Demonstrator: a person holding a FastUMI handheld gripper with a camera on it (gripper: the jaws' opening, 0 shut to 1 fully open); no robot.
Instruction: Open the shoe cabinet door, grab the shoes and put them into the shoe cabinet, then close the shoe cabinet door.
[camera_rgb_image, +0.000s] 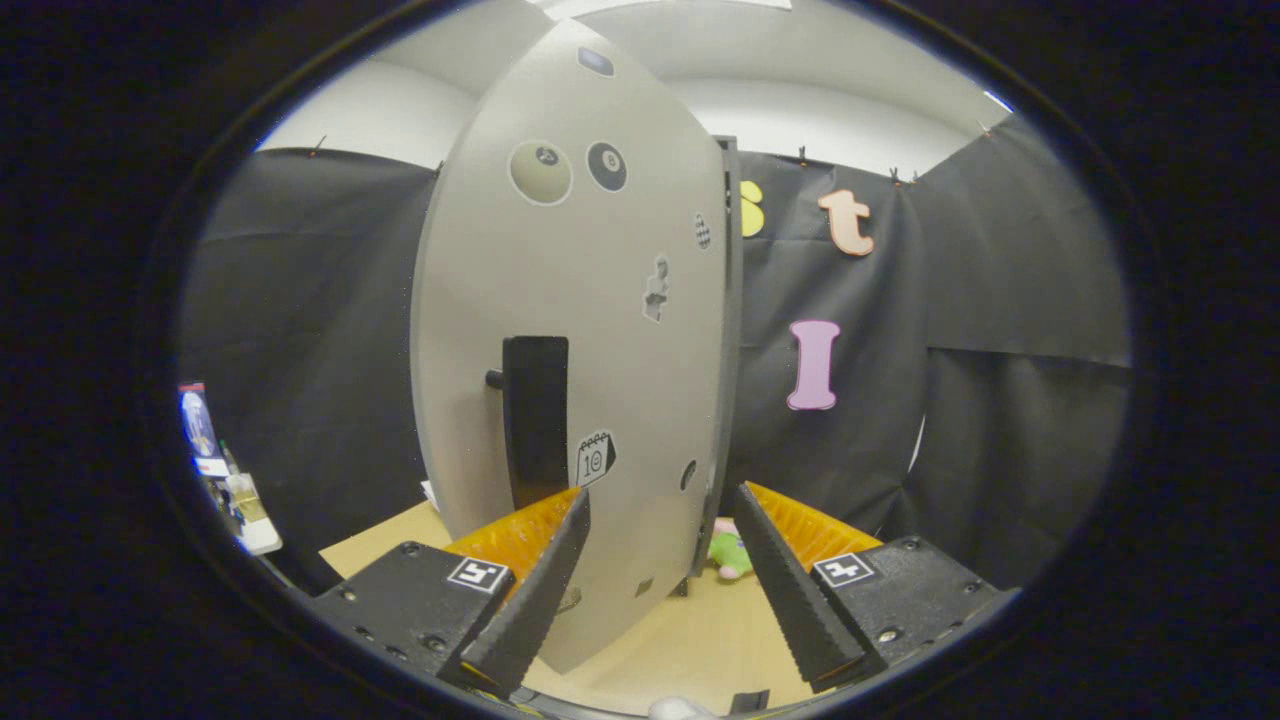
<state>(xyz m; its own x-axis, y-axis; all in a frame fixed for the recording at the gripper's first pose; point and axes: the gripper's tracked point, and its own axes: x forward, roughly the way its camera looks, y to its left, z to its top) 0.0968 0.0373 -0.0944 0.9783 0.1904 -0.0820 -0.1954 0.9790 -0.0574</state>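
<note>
The shoe cabinet door (580, 330), pale grey with several stickers, stands swung out toward me, its free edge to the right. A dark upright handle (536, 420) sits on its face, just beyond my left finger (530, 590). My gripper (660, 510) is open, and the door's lower part lies between and just ahead of the fingers without either pressing on it. A small green and pink shoe (728, 552) peeks out on the floor past the door's edge, just left of the right finger (790, 590). The cabinet's inside is hidden behind the door.
The dark cabinet frame (730, 330) runs up along the door's right edge. A light wooden floor (690, 640) lies under the fingers. Black cloth walls close the booth behind and to the right. Some small items (230, 480) stand at the far left.
</note>
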